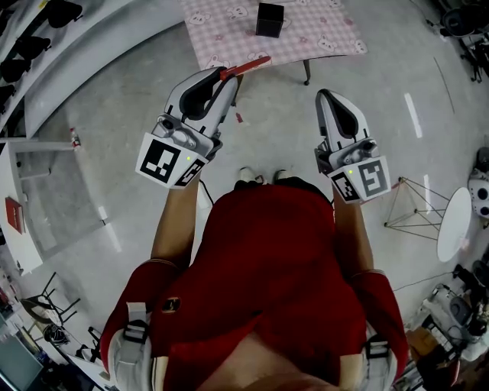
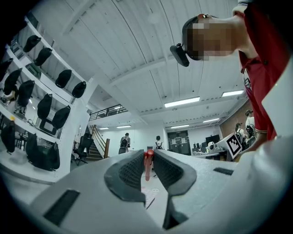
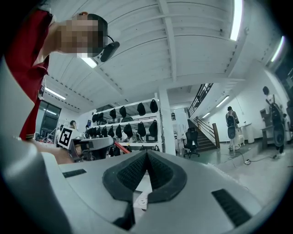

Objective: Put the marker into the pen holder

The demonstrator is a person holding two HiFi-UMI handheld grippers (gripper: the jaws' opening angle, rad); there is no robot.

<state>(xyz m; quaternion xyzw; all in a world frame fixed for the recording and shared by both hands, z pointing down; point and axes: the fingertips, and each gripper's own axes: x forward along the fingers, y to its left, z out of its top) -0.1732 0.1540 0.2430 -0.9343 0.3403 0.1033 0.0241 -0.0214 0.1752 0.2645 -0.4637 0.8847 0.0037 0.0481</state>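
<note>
Firmly clamped between the jaws of the left gripper (image 1: 226,76) is the red marker (image 1: 246,67), which sticks out past their tips, its far end showing against the near edge of the counter (image 1: 229,34). The right gripper (image 1: 324,95), beside it, has its jaws closed together on nothing. Farther back, the black holder (image 1: 270,20) stands on the counter's pink cloth, well apart from the marker.
</note>
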